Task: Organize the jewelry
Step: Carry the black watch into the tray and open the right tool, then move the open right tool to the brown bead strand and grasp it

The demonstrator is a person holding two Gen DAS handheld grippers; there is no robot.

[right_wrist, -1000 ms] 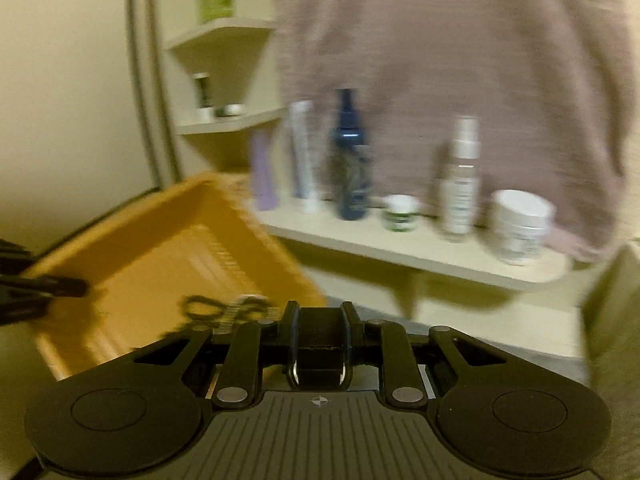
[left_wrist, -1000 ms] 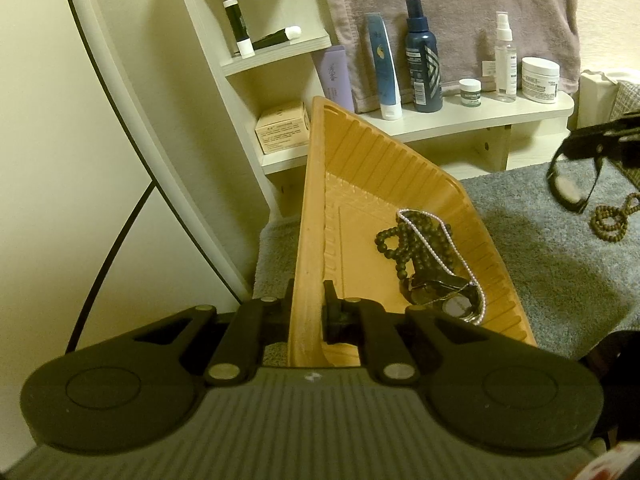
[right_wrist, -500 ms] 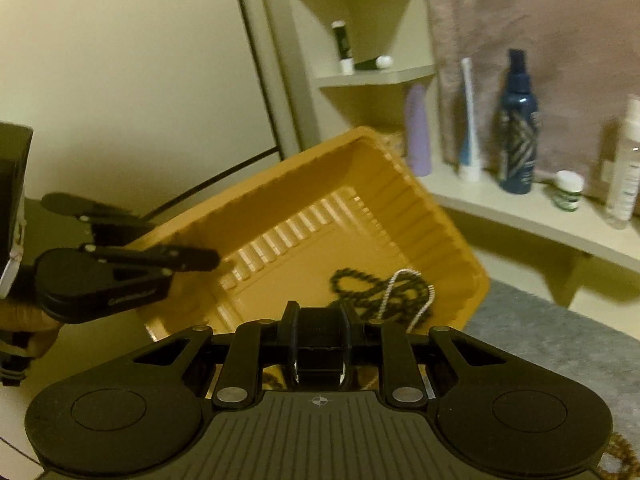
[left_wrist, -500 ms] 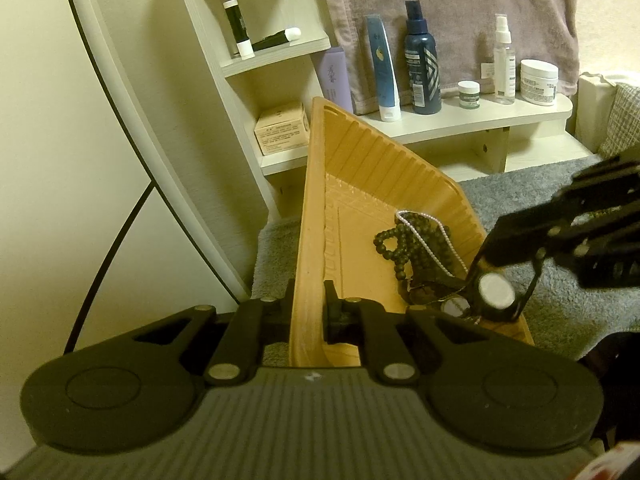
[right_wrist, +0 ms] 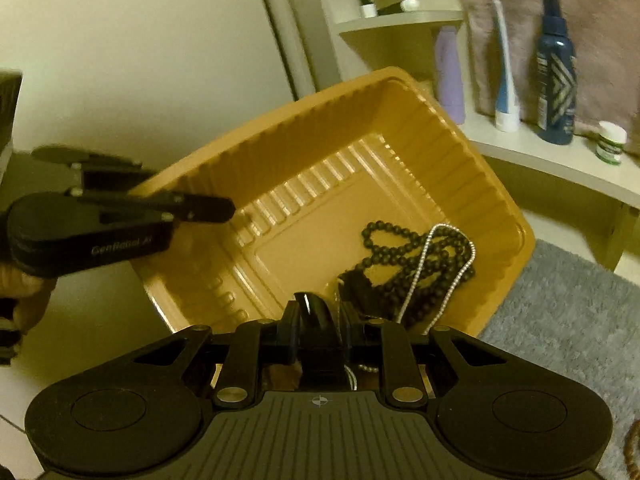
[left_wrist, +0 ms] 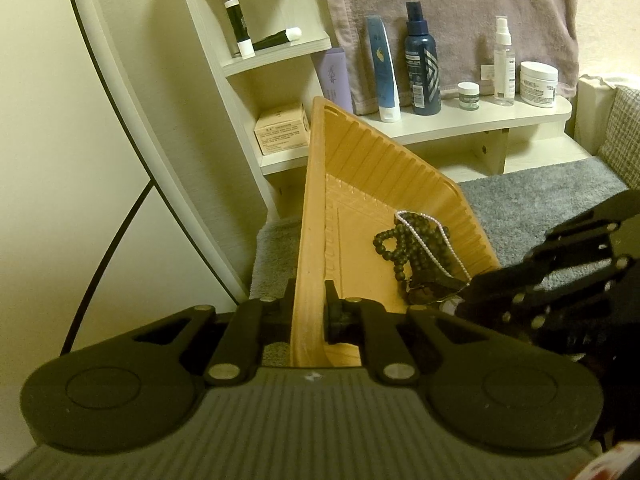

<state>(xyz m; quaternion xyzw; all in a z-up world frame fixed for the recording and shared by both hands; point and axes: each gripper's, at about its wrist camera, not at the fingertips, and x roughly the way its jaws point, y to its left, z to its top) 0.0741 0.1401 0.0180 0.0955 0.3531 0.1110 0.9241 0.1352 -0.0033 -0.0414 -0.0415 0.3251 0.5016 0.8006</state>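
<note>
So the left gripper [left_wrist: 307, 312] is clamped tight on the near rim of the orange plastic tray [left_wrist: 352, 184], which it holds tipped up on one side. My guess is that's deliberate: the tilt makes everything slide into the low corner, so the jewelry collects in one heap instead of spreading over the ribbed floor.

And that's where the stuff is. A black bead necklace [right_wrist: 404, 256] lies bunched against the lower wall with a thin silver chain [right_wrist: 444, 268] draped over it, both inside the tray.

The right gripper [right_wrist: 320, 316] has its nose just over the tray's low edge, right beside that pile. Between its jaws there's a dark glossy piece [right_wrist: 314, 304] (looks like a watch, though I can't say for sure), and the jaws are opening around it, so I read this as the drop-off moment.

Off to the right, on the grey mat [right_wrist: 568, 320], a brown bead strand [right_wrist: 632, 452] is partly visible, probably next in line.
</note>
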